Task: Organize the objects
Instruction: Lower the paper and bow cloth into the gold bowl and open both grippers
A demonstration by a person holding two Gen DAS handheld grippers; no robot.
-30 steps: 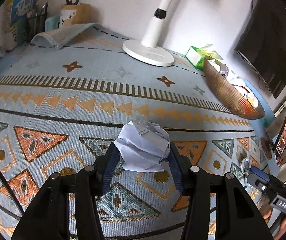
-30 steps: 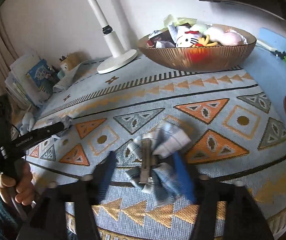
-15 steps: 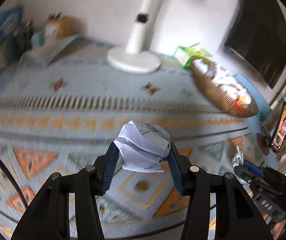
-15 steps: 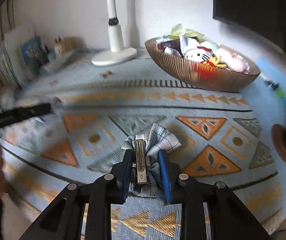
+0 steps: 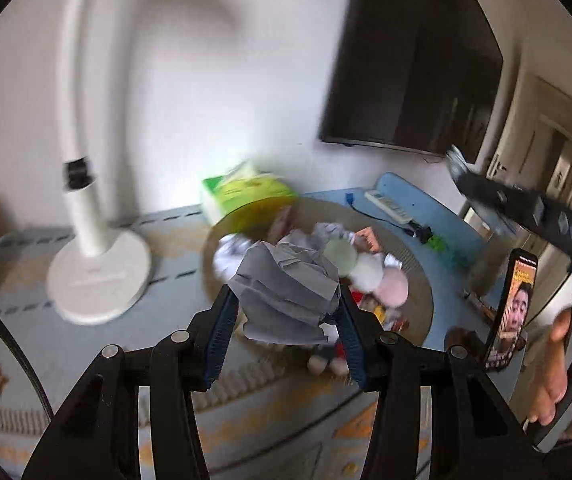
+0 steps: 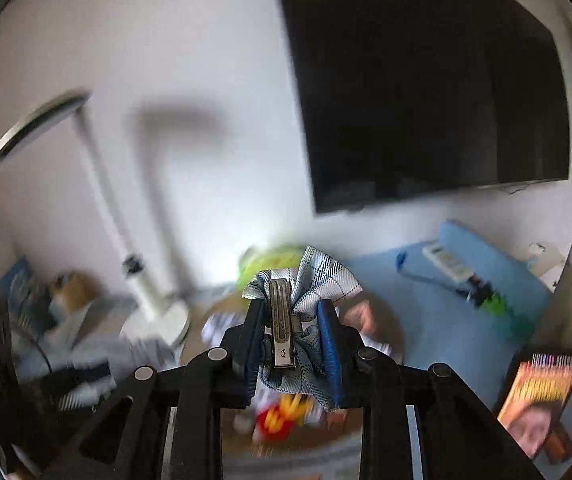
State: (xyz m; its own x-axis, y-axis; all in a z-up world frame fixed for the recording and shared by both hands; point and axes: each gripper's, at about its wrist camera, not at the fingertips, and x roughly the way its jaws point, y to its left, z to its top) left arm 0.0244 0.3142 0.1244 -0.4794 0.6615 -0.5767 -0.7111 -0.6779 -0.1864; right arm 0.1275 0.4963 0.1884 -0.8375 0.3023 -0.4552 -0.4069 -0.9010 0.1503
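Observation:
A crumpled white paper ball (image 5: 286, 296) is pinched between the blue pads of my left gripper (image 5: 286, 320), which is shut on it and held in the air over the near rim of a brown woven bowl (image 5: 421, 280) full of soft toys. My right gripper (image 6: 291, 336) is shut on a blue plaid bow hair clip (image 6: 317, 280), its metal clip (image 6: 282, 328) lying against the left pad. It hangs above the same bowl (image 6: 389, 332), which is blurred in the right wrist view.
A white lamp base (image 5: 98, 276) stands left of the bowl and a green tissue box (image 5: 246, 192) behind it. A phone (image 5: 513, 312) stands at the right, next to a person's hand (image 5: 553, 372). A dark TV (image 5: 413, 72) hangs on the wall.
Both grippers rose off the patterned cloth and swung toward the bowl. The right gripper closed on the plaid bow clip and lifted it. The left kept the paper ball.

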